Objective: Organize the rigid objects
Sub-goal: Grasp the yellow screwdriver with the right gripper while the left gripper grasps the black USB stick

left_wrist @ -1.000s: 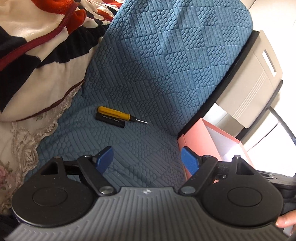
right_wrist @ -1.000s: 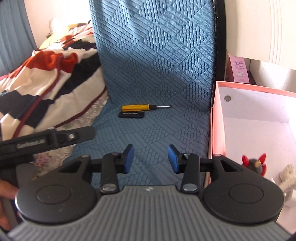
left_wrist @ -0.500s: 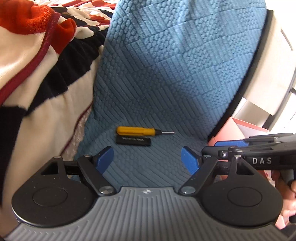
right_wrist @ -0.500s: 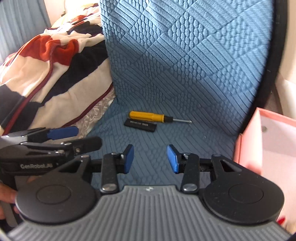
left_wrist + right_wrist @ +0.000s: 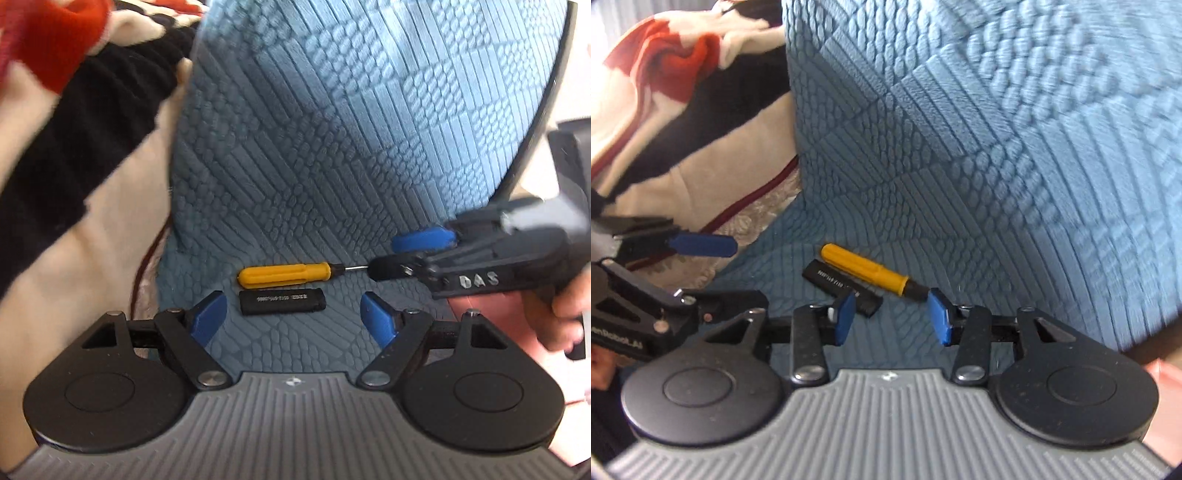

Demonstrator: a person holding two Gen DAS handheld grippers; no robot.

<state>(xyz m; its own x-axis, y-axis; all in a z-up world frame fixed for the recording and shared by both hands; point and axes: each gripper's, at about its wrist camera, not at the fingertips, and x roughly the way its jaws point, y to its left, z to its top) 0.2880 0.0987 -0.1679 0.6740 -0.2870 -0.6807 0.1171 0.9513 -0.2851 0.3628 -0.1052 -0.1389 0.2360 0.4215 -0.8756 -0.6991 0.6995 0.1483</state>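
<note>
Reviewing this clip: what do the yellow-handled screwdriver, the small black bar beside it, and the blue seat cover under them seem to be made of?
Screwdriver: the handle looks like moulded plastic, opaque yellow with lengthwise flutes; the thin shaft glints like bare metal. Black bar: probably matte plastic, with rounded edges and pale printed lettering; too blurred to read. Seat cover: a stretchy knitted fabric, judging by its raised rib and pebble pattern.

Blue quilted seat cushion [image 5: 332, 166], bearing a yellow screwdriver [image 5: 284, 275] and, just beside it, a black bar [image 5: 282, 302].
</note>
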